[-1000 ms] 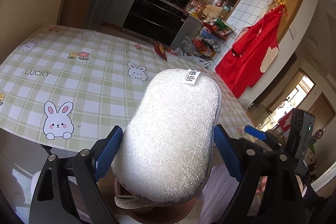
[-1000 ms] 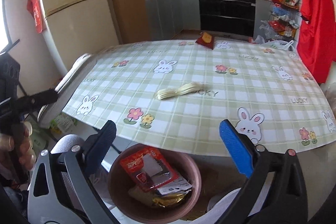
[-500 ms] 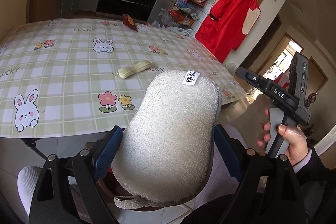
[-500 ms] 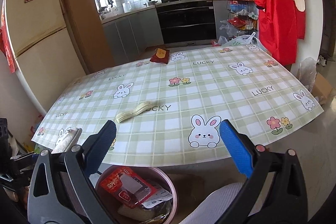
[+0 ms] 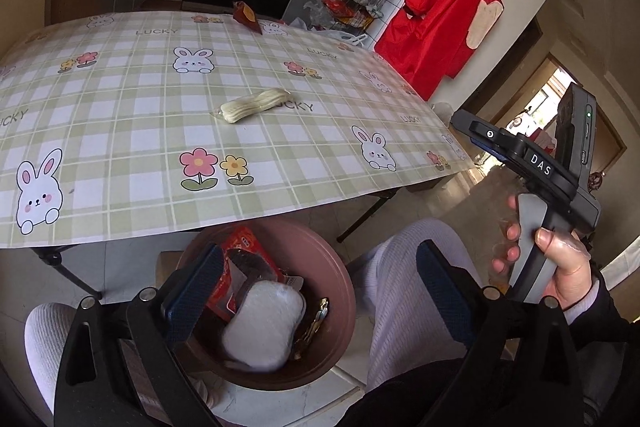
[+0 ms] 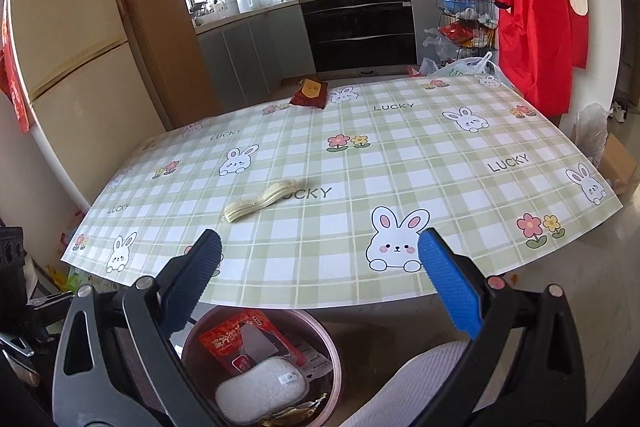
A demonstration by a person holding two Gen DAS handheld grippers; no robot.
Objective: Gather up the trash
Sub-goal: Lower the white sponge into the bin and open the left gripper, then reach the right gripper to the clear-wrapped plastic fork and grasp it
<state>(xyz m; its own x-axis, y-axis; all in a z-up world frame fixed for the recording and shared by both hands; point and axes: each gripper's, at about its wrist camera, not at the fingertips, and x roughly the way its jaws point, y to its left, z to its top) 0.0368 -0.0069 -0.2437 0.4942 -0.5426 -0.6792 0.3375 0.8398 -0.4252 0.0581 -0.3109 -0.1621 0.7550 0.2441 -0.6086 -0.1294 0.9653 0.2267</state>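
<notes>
A white sponge pad (image 5: 262, 327) lies in the brown bin (image 5: 340, 287) on the floor below the table's near edge, on top of a red wrapper (image 5: 240, 259). It also shows in the right wrist view (image 6: 262, 393) inside the bin (image 6: 334, 359). My left gripper (image 5: 316, 291) is open and empty above the bin. My right gripper (image 6: 320, 279) is open and empty over the table's near edge. A pale bundle of bands (image 5: 254, 105) (image 6: 262, 201) lies mid-table. A dark red packet (image 5: 246, 17) (image 6: 310, 93) lies at the far edge.
The table (image 6: 440, 147) has a green checked bunny cloth. The person's knees in white trousers (image 5: 404, 291) flank the bin. A red coat (image 5: 444, 23) hangs at the right. A fridge (image 6: 68, 99) stands left, with kitchen counters and an oven behind.
My left gripper opened and the sponge pad dropped into the bin. The left view swung down toward the bin. My right gripper moved up and toward the table.
</notes>
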